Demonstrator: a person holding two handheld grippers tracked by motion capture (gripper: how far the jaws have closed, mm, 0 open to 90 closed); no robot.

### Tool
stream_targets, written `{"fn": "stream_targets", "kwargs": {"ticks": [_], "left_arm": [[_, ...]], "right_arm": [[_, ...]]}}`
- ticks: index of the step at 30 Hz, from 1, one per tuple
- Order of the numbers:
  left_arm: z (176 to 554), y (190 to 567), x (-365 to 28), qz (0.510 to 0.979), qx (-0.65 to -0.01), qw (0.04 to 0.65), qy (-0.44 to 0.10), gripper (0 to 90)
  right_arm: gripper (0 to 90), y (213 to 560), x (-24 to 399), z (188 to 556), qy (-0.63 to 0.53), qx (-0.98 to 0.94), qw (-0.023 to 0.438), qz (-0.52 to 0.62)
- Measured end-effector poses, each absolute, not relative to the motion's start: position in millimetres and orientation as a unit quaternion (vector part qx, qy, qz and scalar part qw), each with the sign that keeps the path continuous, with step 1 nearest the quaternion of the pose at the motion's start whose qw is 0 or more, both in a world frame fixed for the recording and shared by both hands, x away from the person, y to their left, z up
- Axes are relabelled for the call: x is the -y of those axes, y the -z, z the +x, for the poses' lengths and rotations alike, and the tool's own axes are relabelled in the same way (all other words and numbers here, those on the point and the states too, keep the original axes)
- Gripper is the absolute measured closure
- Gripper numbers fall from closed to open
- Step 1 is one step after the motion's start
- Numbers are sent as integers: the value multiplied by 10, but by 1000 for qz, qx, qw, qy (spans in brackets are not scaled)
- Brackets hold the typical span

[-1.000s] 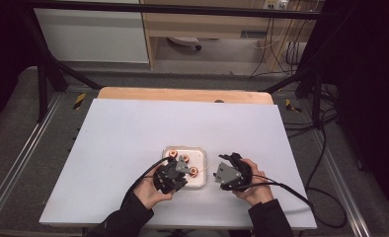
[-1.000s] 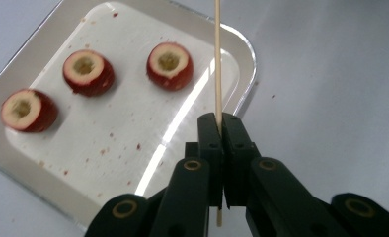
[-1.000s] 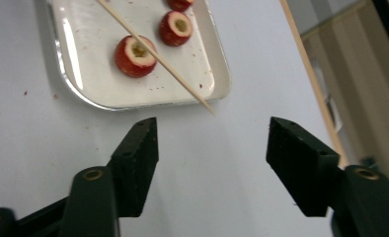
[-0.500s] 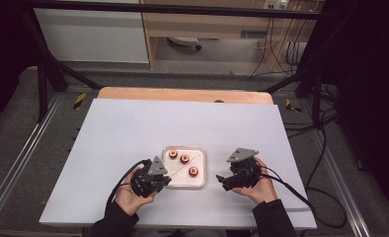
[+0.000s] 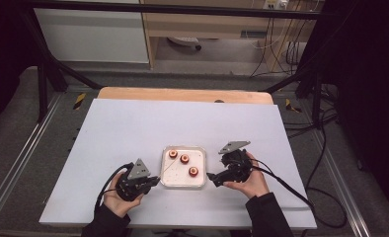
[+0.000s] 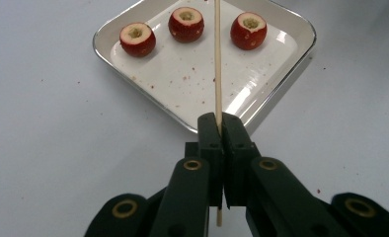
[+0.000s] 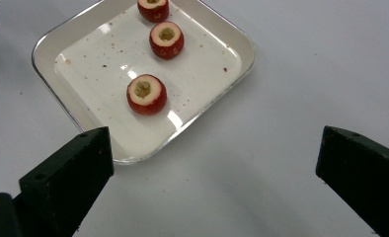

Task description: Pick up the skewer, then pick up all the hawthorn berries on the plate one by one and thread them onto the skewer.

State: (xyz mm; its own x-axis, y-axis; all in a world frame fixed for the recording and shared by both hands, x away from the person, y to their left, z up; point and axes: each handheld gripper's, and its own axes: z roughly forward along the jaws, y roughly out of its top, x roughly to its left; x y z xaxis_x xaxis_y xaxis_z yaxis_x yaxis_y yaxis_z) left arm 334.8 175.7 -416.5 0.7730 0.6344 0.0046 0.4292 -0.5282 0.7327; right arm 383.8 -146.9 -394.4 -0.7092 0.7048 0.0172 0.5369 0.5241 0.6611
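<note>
A white square tray [image 5: 168, 183] near the table's front edge holds three hollowed red fruits [image 5: 184, 158]. Left of the tray, my left gripper [image 5: 154, 180] is shut on a thin wooden skewer [image 6: 217, 59]. The skewer points over the tray rim [image 6: 281, 84], between two of the fruits [image 6: 186, 23]. On the tray's right side my right gripper [image 5: 215, 167] is open. Its jaws have just been opening and stand wide apart with nothing between them [image 7: 214, 173]. From there the closest fruit [image 7: 146, 94] lies just inside the tray rim [image 7: 222, 98].
The white table top [image 5: 133, 128] spreads wide behind the tray, with a wooden strip [image 5: 182, 94] along its far edge. Black cables [image 5: 286, 182] trail from the right gripper. Red crumbs speckle the tray floor [image 6: 182, 84].
My left gripper has moved left, away from over the tray, with the skewer still in it. The right gripper has stayed beside the tray and its jaws have spread.
</note>
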Motion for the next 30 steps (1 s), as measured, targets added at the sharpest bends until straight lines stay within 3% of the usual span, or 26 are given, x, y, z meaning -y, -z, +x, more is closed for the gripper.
{"fn": "stream_targets", "kwargs": {"ticks": [17, 30], "left_arm": [[3342, 4223, -1865, 853, -316, 393, -132, 882], [3355, 4239, -1867, 854, -318, 391, -132, 882]], "right_arm": [[28, 3924, 1081, 3999, -315, -874, 93, 359], [264, 4023, 801, 4187, -272, -896, 21, 350]]}}
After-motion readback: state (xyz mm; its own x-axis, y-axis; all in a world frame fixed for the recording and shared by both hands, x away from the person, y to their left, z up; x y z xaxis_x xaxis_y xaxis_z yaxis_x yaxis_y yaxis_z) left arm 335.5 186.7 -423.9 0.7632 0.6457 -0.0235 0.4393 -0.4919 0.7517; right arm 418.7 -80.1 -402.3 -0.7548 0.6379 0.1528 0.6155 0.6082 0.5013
